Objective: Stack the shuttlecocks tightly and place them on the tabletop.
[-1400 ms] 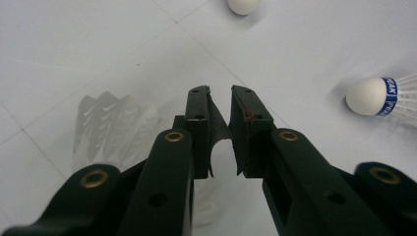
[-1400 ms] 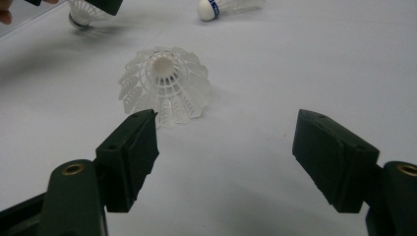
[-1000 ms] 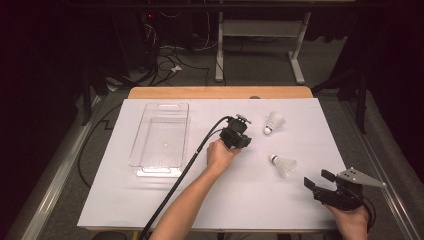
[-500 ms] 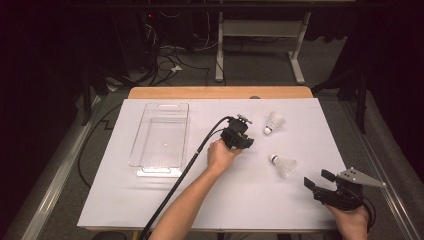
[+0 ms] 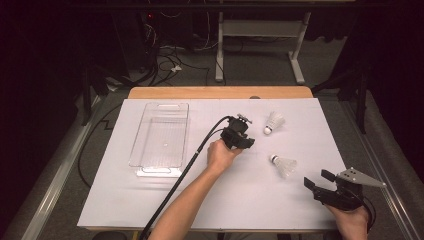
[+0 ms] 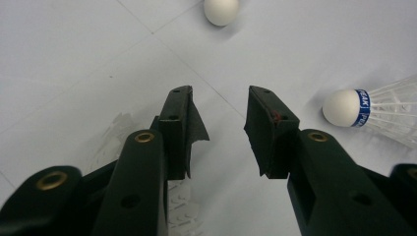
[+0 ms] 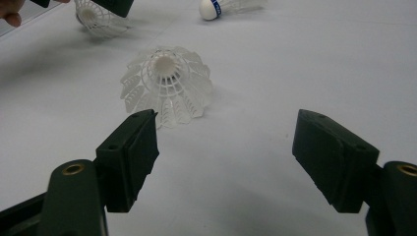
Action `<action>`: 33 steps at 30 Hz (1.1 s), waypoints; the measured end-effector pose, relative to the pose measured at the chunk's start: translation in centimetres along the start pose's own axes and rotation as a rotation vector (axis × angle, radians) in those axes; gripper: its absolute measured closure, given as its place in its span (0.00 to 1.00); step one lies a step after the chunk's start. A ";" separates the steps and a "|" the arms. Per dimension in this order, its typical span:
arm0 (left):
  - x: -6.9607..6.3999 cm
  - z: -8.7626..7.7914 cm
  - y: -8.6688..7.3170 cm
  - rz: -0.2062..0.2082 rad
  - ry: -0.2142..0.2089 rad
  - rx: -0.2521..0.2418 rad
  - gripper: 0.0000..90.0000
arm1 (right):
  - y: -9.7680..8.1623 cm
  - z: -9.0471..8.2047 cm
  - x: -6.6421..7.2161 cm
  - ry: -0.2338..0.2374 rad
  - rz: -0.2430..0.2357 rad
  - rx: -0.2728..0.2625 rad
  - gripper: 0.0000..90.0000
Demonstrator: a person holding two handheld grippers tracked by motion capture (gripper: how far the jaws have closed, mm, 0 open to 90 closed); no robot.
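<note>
Three white shuttlecocks lie on the white sheet. One shuttlecock [image 5: 274, 121] rests far right of centre, and its blue-banded cork [image 7: 210, 8] faces me. A second shuttlecock [image 5: 284, 165] [image 7: 167, 83] lies nearer, its skirt turned toward my right gripper [image 5: 316, 177] [image 7: 226, 123], which stands wide open a little short of it. My left gripper [image 5: 246, 142] [image 6: 219, 96] is at mid-table, jaws open with bare sheet between them. A third shuttlecock [image 7: 96, 17] sits right under it, and its skirt [image 6: 118, 130] peeks out beside the left jaw. Ahead of it are a banded cork [image 6: 351, 107] and another cork [image 6: 221, 10].
A clear plastic tray [image 5: 150, 167] sits empty on the left half of the sheet. The left gripper's black cable [image 5: 185, 170] runs back along the forearm to the table's front edge. Behind the table stand a metal frame [image 5: 260, 30] and floor cables.
</note>
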State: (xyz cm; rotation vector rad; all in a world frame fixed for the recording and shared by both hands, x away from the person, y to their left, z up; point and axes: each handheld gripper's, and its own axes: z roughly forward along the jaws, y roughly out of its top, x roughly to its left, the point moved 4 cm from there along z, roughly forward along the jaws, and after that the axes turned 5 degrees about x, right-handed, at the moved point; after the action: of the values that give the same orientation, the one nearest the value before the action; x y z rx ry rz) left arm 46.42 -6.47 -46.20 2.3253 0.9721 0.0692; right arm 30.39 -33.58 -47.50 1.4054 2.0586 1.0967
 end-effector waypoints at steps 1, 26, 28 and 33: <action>0.0 -0.1 0.0 0.001 -0.001 0.002 0.69 | 0.0 0.0 0.0 0.000 0.000 0.000 0.28; -0.3 -0.9 0.1 0.016 -0.003 -0.011 0.59 | 0.0 0.0 0.0 -0.001 -0.003 0.001 0.28; -0.3 -0.9 0.1 0.017 -0.003 -0.009 0.59 | 0.0 0.0 0.0 -0.001 -0.003 0.001 0.28; -0.4 -0.9 0.0 0.019 -0.001 -0.010 0.59 | 0.0 0.0 0.0 -0.001 -0.003 0.000 0.28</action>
State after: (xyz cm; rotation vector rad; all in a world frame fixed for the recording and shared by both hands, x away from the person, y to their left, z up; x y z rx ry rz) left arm 45.89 -6.31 -45.35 2.3254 0.9469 0.0808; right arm 30.40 -33.54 -47.50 1.4021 2.0596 1.0941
